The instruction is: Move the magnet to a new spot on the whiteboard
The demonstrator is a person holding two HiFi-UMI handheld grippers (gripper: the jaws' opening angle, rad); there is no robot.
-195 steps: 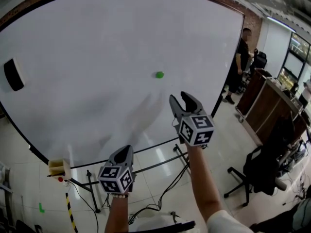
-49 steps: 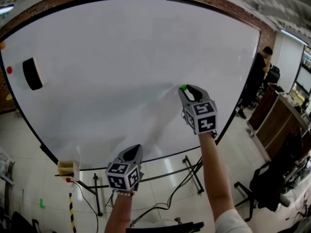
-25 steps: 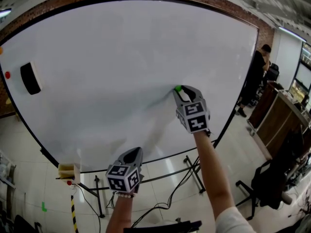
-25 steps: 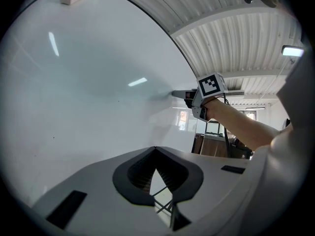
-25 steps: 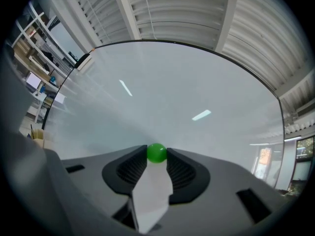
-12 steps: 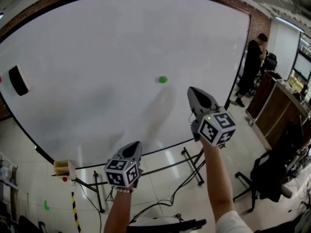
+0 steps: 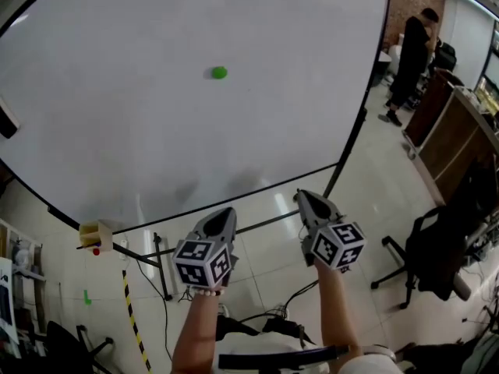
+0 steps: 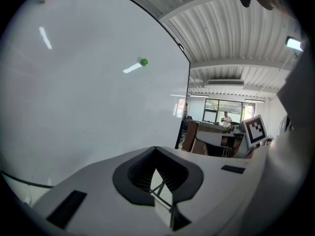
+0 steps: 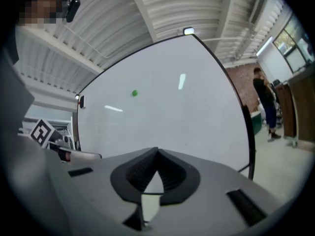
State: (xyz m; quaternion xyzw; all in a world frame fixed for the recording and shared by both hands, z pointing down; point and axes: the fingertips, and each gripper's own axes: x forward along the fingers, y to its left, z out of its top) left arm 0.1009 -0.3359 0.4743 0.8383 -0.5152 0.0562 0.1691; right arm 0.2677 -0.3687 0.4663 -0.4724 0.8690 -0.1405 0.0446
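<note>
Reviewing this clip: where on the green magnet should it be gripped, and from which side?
Pinch the green magnet across its rounded sides, coming straight at the face of the whiteboard. It looks like a small round knob standing off the flat board, bare surface all round, so probably any pinch direction works.

Your head view cuts the whiteboard [image 7: 156, 139] at the top edge and the black object [image 7: 5, 120] at the left edge; the yellowish thing [image 7: 95, 234] at lower left is too small to identify.
</note>
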